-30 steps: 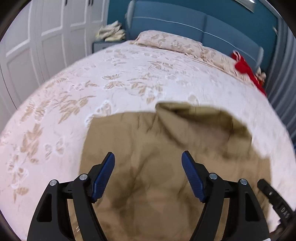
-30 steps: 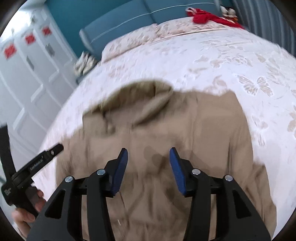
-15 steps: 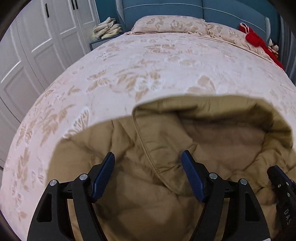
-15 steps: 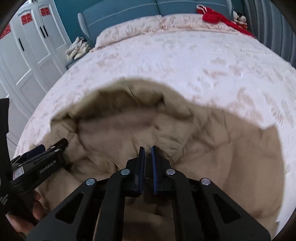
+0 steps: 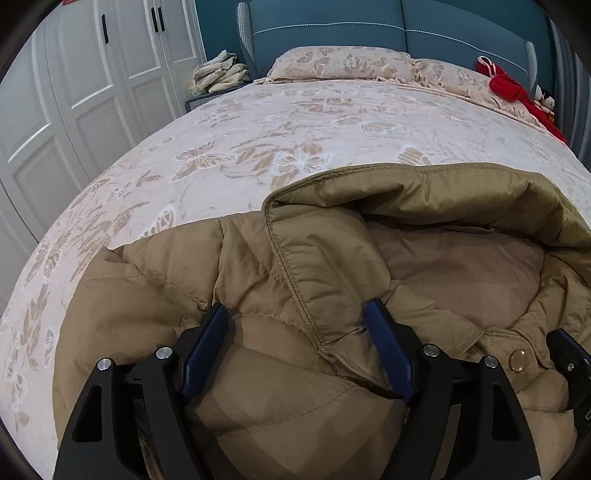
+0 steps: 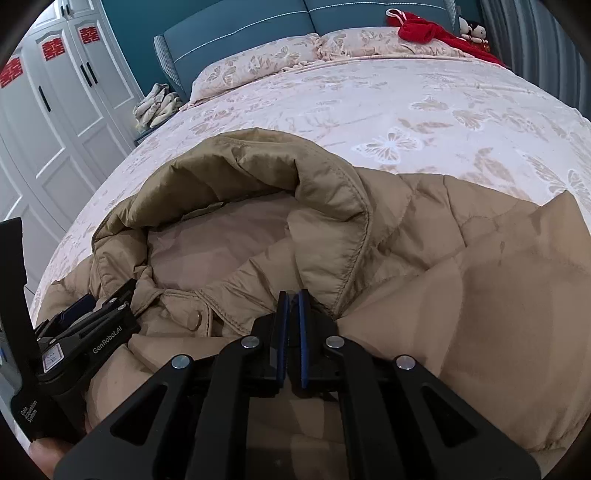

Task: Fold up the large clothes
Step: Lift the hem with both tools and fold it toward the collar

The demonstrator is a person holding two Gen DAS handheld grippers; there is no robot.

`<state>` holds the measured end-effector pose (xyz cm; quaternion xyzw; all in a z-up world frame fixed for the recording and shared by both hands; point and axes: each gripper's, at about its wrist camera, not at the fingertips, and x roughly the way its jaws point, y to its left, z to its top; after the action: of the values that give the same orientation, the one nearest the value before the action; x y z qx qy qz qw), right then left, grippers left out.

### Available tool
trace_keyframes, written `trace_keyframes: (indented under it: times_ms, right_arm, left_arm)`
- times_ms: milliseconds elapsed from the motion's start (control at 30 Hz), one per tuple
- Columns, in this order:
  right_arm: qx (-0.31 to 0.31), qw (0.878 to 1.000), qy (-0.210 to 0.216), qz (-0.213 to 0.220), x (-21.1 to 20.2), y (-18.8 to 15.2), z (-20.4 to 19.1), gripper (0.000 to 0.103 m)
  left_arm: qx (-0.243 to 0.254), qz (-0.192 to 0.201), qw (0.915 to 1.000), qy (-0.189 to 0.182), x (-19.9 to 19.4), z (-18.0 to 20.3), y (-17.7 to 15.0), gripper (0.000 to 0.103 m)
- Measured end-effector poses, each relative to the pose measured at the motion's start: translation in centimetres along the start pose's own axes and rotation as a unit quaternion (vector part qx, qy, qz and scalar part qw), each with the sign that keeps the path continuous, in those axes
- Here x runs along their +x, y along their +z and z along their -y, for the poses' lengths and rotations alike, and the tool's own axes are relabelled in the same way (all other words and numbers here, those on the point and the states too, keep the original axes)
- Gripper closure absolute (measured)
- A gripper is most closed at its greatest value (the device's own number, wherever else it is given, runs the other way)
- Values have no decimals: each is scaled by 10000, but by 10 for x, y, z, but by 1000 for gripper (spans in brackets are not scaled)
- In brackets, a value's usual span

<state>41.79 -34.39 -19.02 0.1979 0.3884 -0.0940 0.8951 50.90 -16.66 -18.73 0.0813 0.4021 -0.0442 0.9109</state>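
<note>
While the left tool (image 5: 295, 347) rests with its blue pads spread wide on the tan jacket (image 5: 280, 273), straddling the edge of the hood (image 5: 436, 192), the right tool (image 6: 291, 325) has its pads pressed together at the base of that hood (whether fabric is pinched between them cannot be told). Beside it lies a brass snap (image 6: 195, 320). The jacket lies front-up on the bed (image 5: 280, 129), hood toward the pillows (image 5: 340, 62), with a red garment (image 6: 424, 27) at the headboard.
</note>
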Motion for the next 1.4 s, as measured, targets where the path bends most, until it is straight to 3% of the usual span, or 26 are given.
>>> trace_keyframes:
  times_ms: [167, 267, 367, 467, 567, 633, 767, 933, 1167, 1400]
  right_arm:
    - [64, 9991, 139, -402, -15, 6, 6, 100]
    - [-64, 9982, 88, -588, -38, 17, 7, 95]
    - [-30, 9993, 28, -361, -55, 53, 6, 95]
    - [435, 9989, 174, -33, -56, 103, 2, 95]
    - [523, 9983, -4, 257, -42, 139, -12, 95]
    - [586, 9981, -93, 156, -19, 152, -18, 95]
    - [705, 9967, -219, -341, 24, 136, -13, 95]
    - [457, 9972, -17, -595, 30, 95, -6, 96]
    - [-372, 9975, -241, -552, 23, 67, -13, 100]
    - [-560, 9969, -405, -366, 38, 53, -14, 100]
  left_arm:
    - [208, -290, 9987, -353, -18, -20, 8, 28]
    - [466, -143, 9984, -301, -39, -37, 28, 29]
    - [357, 163, 9991, -153, -53, -51, 73, 29]
    - [112, 314, 9994, -16, -54, -48, 122, 30]
    - [-127, 168, 9998, -45, -40, -30, 154, 30]
    - [-240, -22, 9997, -96, -27, -19, 160, 30]
    - [151, -652, 9977, 54, 13, 14, 139, 33]
    - [446, -827, 9952, -262, 23, 23, 94, 37]
    - [734, -436, 9961, -213, 19, 22, 50, 35]
    - [492, -334, 9978, -285, 30, 17, 37, 28]
